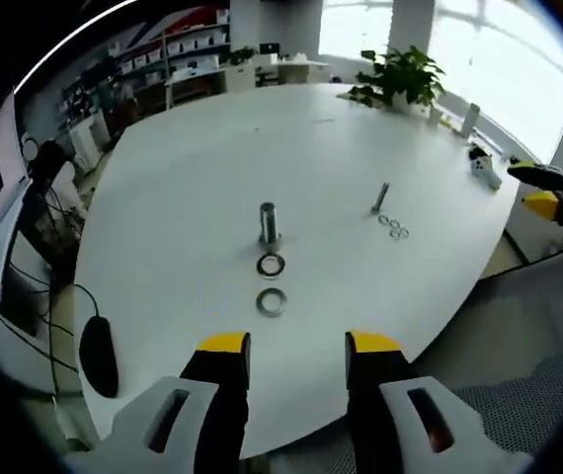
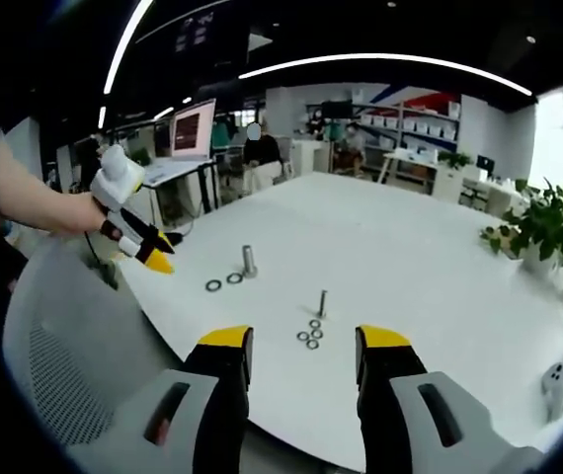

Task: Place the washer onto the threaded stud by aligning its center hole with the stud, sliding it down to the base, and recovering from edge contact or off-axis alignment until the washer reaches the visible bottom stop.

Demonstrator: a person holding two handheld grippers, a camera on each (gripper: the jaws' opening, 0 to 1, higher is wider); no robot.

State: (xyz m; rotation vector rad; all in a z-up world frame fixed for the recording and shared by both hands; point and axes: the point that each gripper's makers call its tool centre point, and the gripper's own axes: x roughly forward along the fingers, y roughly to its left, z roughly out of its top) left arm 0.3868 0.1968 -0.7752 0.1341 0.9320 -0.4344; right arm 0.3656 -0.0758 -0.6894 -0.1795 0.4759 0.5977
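The white counter point(image 1: 212, 158) has wide bare room around the parts, its near edge just ahead of both tools. The large stud point(image 1: 268, 223) stands upright, two washers point(image 1: 271, 265) lying flat between it and that edge. The left tool point(image 1: 287, 348) and right tool point(image 2: 291, 341) hover spread and empty over the edge. A smaller bolt point(image 2: 322, 302) stands by three small washers point(image 2: 310, 336).

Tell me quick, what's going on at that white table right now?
Left gripper open, empty, short of table edge. Right gripper open, empty. Two large washers flat beside big stud, none threaded. Small stud, three small washers untouched. Nothing blocking.
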